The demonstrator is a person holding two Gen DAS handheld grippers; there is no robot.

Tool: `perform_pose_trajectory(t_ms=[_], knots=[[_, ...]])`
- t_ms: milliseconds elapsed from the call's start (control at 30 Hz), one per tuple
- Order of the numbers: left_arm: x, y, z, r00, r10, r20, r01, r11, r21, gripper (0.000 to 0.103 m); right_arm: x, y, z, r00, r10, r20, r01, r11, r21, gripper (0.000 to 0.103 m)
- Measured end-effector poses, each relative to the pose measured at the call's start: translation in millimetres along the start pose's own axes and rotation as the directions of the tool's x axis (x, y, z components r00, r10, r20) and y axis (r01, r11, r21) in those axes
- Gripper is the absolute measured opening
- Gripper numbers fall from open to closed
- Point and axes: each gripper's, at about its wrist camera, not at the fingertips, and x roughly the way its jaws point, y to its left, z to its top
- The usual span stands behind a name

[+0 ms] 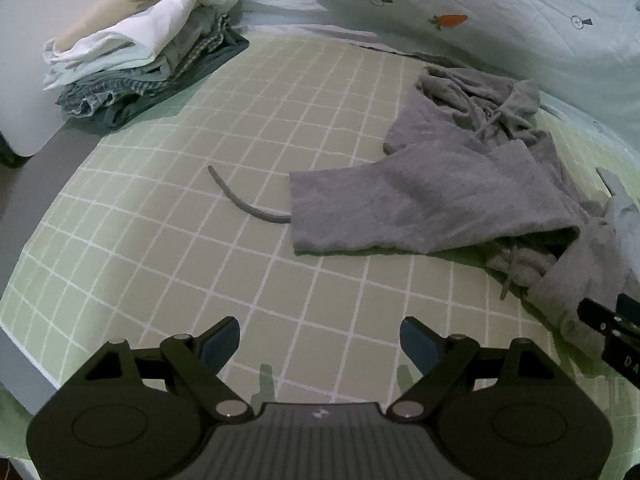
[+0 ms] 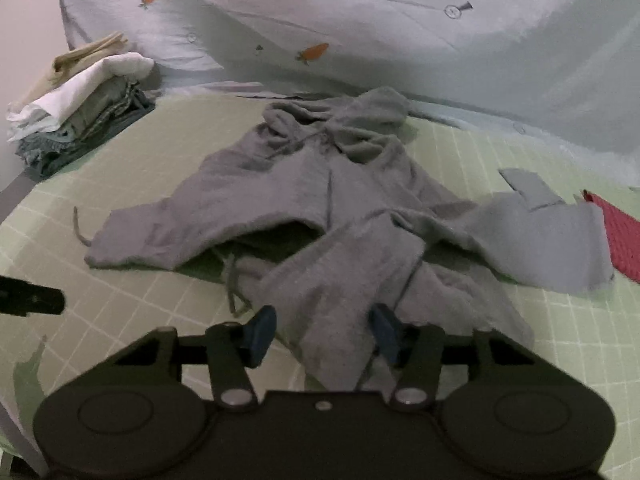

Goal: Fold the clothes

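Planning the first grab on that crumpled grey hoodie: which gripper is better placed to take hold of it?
Right. A fold of the grey hoodie lies between the right gripper jaws. The left gripper hangs open over bare green checked sheet, hoodie off to its side.

This is a bedroom in a home. The work surface is a bed covered with a pale green sheet [image 1: 168, 248] printed with a white grid. Along its far side lies a bunched-up light quilt [image 2: 360, 20] with small carrot pictures on it. A stack of folded clothes [image 1: 148, 52] sits at the far left corner of the bed, and a crumpled grey hoodie [image 2: 320, 208] is spread on the sheet. Part of a red cloth [image 2: 616, 232] shows at the right edge.
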Motion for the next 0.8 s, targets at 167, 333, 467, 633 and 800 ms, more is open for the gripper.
perform_pose_trajectory(t_ms=[167,333,467,633,800], knots=[[-3,7,-1,1.000,0.003,0.012,-0.003,0.999,-0.032,0.088,19,-5,-3,0.997,0.008,-0.071,-0.007,1.000,0.011,0.051],[-5,7,2,1.000,-0.004,0.020,0.005,0.998,-0.069,0.088,21,-13,-3,0.996,0.052,-0.078,-0.051,0.999,0.019,0.035],[-4,-4,5,1.000,-0.016,0.021,0.017,0.997,-0.075,0.088,9,-37,7,0.990,0.138,-0.033,-0.134,0.985,0.110,0.011],[2,-25,13,0.999,-0.037,0.015,0.038,0.997,-0.062,0.088,-38,-66,39,0.969,0.215,0.124,-0.236,0.953,0.191,0.010],[4,-55,25,0.998,-0.067,0.019,0.068,0.997,-0.030,0.088,-82,-129,80,0.919,0.237,0.314,-0.349,0.861,0.371,0.010]])
